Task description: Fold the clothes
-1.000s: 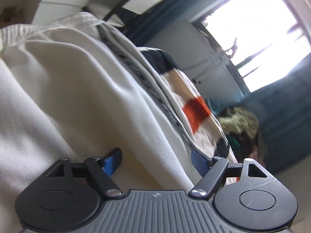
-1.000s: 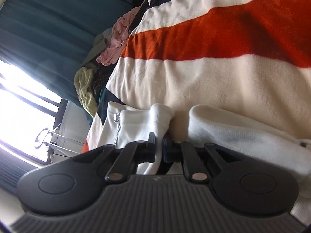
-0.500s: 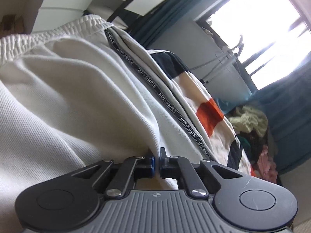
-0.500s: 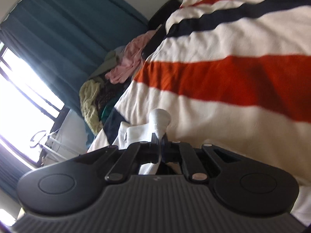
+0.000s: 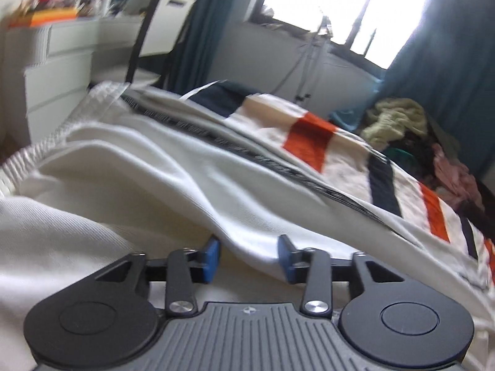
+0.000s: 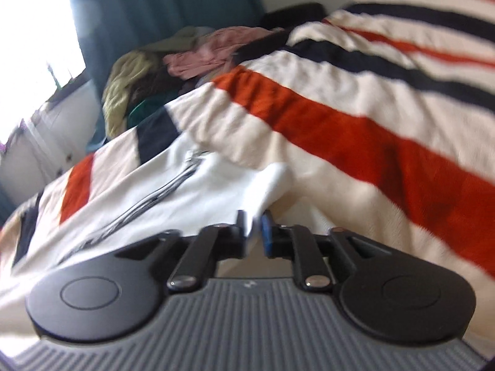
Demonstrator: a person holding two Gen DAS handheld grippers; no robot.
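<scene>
White trousers (image 5: 130, 185) spread on striped bed blanket (image 6: 355, 130), lying long, not compact. Left claw (image 5: 249, 255) apart astride a fabric ridge; right claw (image 6: 254, 232) nearly together, pinching an edge. Folding looks unfinished; heap of clothes (image 5: 411, 136) waiting far right.

Daylight pours in from the window (image 5: 334, 3), blown out to pure white in both views, with hazy glare spilling onto the curtains (image 5: 448, 61). The room is bright, shadows soft. Both pictures are smeared by motion blur, worst on the striped blanket (image 6: 355, 130) and white drawers (image 5: 55, 71). Fisheye bending curves the edges.
</scene>
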